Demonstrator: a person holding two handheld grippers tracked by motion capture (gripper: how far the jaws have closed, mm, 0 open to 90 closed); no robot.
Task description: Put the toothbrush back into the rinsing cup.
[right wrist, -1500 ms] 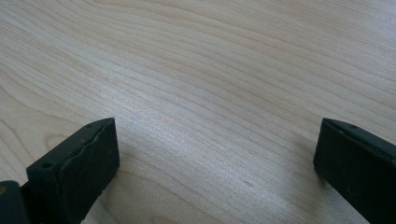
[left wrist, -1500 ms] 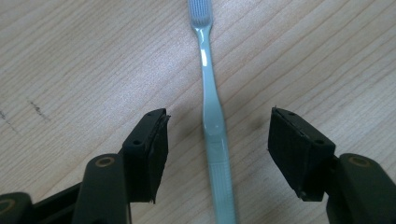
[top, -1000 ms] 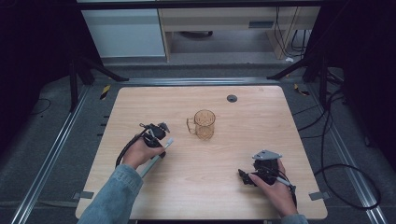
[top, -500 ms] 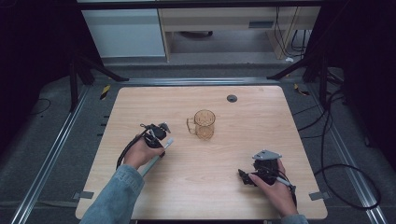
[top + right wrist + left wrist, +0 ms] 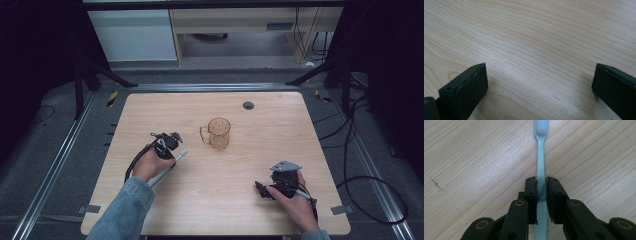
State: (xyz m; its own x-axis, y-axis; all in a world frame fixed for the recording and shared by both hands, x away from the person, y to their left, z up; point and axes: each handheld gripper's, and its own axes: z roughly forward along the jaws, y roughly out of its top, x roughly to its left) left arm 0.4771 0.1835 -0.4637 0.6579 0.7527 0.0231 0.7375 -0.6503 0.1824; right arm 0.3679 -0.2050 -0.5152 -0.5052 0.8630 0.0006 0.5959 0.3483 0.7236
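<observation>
A pale green toothbrush (image 5: 540,155) lies flat on the wooden table (image 5: 250,110), bristle head pointing away from me. My left gripper (image 5: 541,182) has just been closing, and its jaws now press on the handle from both sides. In the high view the left gripper (image 5: 167,142) sits left of centre, with the toothbrush (image 5: 161,174) running under the hand. My right gripper (image 5: 262,189) rests low at the front right. Its jaws stand wide open over bare wood in the right gripper view (image 5: 540,77), with nothing between them.
A clear amber glass mug (image 5: 219,132) stands upright near the table's middle, just right of the left gripper. A small dark round cap (image 5: 248,105) lies toward the far edge. Cables trail over the floor on the right.
</observation>
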